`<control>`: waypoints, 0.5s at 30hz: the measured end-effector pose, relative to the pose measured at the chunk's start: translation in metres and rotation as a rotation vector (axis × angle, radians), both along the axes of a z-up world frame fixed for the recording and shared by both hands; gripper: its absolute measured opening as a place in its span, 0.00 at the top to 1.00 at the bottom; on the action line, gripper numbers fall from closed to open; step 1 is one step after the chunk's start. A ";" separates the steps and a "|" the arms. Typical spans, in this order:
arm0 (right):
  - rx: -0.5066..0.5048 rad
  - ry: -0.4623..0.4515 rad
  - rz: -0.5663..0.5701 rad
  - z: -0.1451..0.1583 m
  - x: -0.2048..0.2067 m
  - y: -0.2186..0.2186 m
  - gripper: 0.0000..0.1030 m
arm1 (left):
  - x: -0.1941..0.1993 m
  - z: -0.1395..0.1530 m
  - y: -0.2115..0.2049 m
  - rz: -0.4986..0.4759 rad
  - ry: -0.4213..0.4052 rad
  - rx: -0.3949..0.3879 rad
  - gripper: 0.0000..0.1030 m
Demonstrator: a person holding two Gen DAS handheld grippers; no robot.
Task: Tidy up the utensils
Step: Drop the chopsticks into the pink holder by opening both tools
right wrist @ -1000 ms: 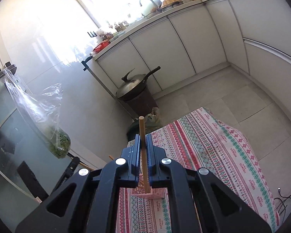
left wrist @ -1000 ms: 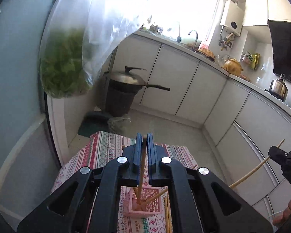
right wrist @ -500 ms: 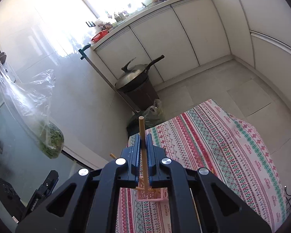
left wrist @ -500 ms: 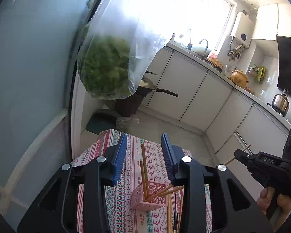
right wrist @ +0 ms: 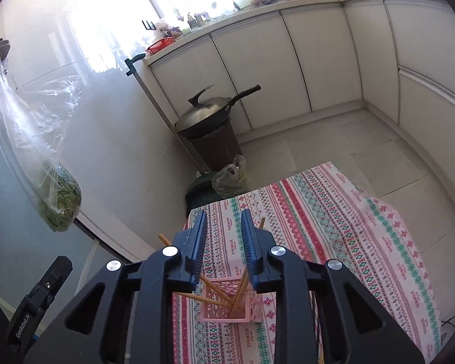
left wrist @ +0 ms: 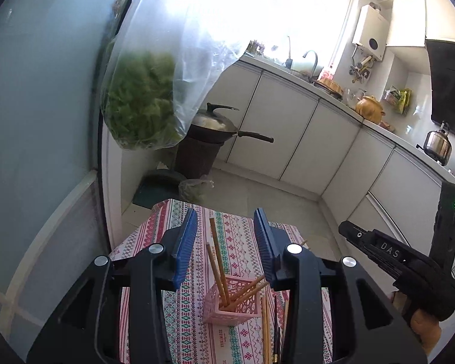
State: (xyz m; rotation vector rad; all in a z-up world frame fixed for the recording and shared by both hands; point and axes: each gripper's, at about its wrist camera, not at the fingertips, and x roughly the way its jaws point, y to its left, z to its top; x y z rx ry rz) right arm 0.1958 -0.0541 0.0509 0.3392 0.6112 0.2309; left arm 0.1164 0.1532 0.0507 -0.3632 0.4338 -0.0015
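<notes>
A pink lattice holder (left wrist: 234, 306) stands on the patterned tablecloth (left wrist: 194, 324) and holds several wooden chopsticks (left wrist: 217, 261). It also shows in the right wrist view (right wrist: 227, 308) with chopsticks (right wrist: 217, 291) leaning in it. More chopsticks (left wrist: 266, 327) lie on the cloth right of the holder. My left gripper (left wrist: 226, 239) is open and empty above the holder. My right gripper (right wrist: 223, 239) is open and empty above it too, and shows at the right of the left wrist view (left wrist: 388, 257).
A plastic bag of greens (left wrist: 142, 103) hangs close on the left, by a glass door (left wrist: 39, 121). A wok (right wrist: 207, 115) sits on a dark bin (right wrist: 218, 148) on the floor beyond the table. White cabinets (right wrist: 288, 60) line the far walls.
Both grippers have opened and let their chopsticks drop into the pink holder. The left opened first, the right in the last half second. Both have lifted slightly.
</notes>
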 end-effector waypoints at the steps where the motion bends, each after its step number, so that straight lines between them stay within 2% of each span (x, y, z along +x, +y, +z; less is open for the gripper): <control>1: -0.024 -0.008 -0.004 0.001 -0.004 0.000 0.72 | 0.000 0.001 -0.005 -0.002 0.000 0.013 0.62; 2: -0.041 -0.015 -0.009 0.002 -0.008 -0.001 0.72 | -0.001 0.002 -0.011 -0.003 0.001 0.025 0.61; 7: -0.128 -0.051 -0.038 0.001 -0.029 -0.008 0.59 | -0.004 0.000 -0.033 -0.011 0.012 0.082 0.53; 8: -0.143 -0.059 -0.044 0.001 -0.032 -0.009 0.56 | -0.004 -0.001 -0.037 -0.015 0.016 0.093 0.50; 9: -0.157 -0.066 -0.052 0.000 -0.036 -0.011 0.48 | -0.004 -0.002 -0.041 -0.019 0.020 0.105 0.48; 11: -0.176 -0.076 -0.064 -0.001 -0.042 -0.013 0.41 | -0.005 -0.004 -0.046 -0.018 0.024 0.120 0.42; 15: -0.207 -0.083 -0.089 -0.002 -0.051 -0.019 0.39 | -0.006 -0.008 -0.056 -0.021 0.032 0.142 0.37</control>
